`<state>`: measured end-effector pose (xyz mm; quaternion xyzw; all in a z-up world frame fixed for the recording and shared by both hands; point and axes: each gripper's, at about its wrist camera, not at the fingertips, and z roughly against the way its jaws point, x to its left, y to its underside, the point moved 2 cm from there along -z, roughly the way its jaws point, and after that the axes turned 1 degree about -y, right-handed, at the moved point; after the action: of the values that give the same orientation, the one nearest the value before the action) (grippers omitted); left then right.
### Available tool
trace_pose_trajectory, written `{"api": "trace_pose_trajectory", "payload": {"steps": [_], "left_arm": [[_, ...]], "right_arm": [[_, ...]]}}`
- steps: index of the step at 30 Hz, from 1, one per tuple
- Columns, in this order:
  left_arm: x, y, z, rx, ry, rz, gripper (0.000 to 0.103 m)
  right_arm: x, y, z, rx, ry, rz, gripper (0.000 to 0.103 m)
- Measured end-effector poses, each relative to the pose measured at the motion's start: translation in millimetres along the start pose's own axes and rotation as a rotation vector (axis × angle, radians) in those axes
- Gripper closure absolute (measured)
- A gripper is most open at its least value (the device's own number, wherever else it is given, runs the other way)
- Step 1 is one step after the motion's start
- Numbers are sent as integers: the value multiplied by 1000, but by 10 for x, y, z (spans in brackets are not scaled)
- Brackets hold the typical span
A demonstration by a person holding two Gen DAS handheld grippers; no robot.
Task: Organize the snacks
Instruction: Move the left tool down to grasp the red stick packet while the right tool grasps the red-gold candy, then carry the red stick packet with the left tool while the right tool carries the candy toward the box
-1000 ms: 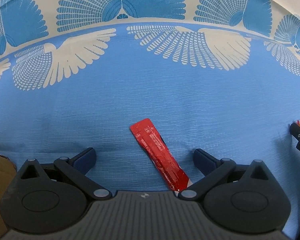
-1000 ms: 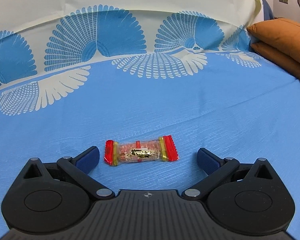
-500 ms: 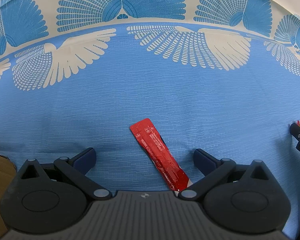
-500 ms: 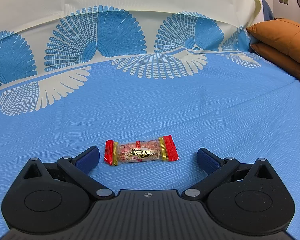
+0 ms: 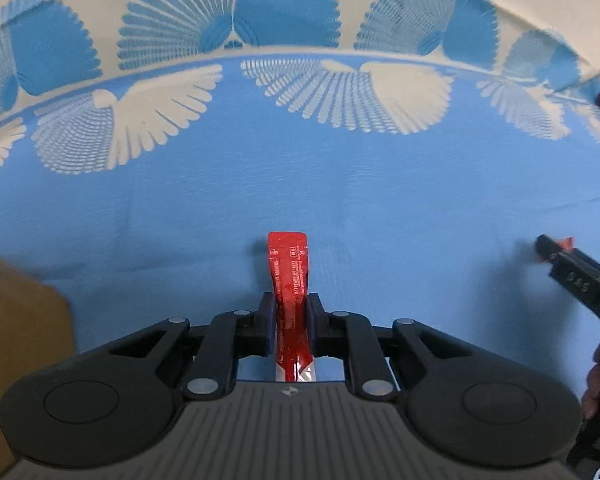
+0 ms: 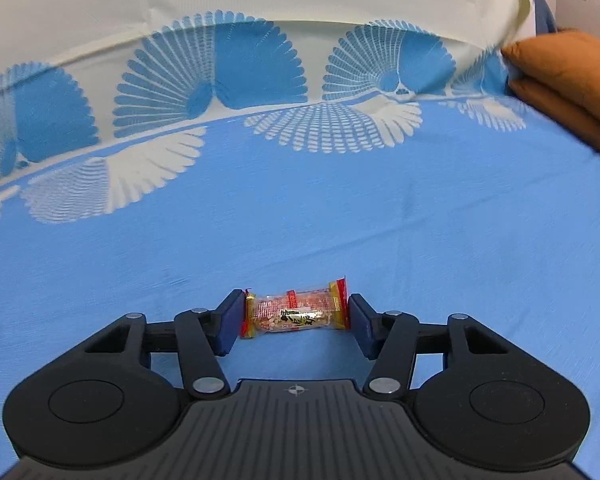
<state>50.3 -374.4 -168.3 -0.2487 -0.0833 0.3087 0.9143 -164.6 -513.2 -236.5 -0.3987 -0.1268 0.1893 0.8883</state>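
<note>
A long red snack stick packet (image 5: 290,272) is clamped between the pads of my left gripper (image 5: 291,314), which is shut on its lower half; the packet points straight ahead, its tip above the blue cloth (image 5: 340,184). A short clear snack pack with red and yellow ends (image 6: 296,314) lies crosswise between the pads of my right gripper (image 6: 294,316), which is shut on its two ends. The right gripper also shows at the right edge of the left wrist view (image 5: 576,276).
A blue bedcover with white fan patterns (image 6: 340,208) covers the surface. An orange cushion (image 6: 572,76) lies at the far right. A brown cardboard box (image 5: 16,344) stands at the left edge of the left wrist view.
Both grippers have closed from wide open: the left onto the red stick packet, now lifted and turned straight ahead, the right onto the clear snack pack. Both views have shifted.
</note>
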Motion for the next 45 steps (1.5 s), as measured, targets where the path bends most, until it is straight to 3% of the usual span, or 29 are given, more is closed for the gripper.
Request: {"api": "trace_pose_trajectory", "payload": {"steps": [6,11,15,22,28,32,45], "left_arm": [[140,307,956,-67,90,17,86],[385,619,1880,-119,121,43,86],[642,975,2565,-154,86,38,86],[1263,1836,3450,-193,-56,73,86],[1691,2435,3826,-194,-115,150,86],[1826,2725,3989,-199,-112,175,86],[1879,2893,4169,-243,-84,202,86]], "right_arm": [[275,121,838,-8,-89,-23,45],[576,281,1802,-22,-177,-4,45],[810,409,2617,-38,-273,47,45],[1224,743,3805,-24,-433,162,44],[1576,1100,4419,22,-536,250,44],[1792,1280,4704,23,-570,313,44],[1894,1342,5008,-48,-550,380,44]]}}
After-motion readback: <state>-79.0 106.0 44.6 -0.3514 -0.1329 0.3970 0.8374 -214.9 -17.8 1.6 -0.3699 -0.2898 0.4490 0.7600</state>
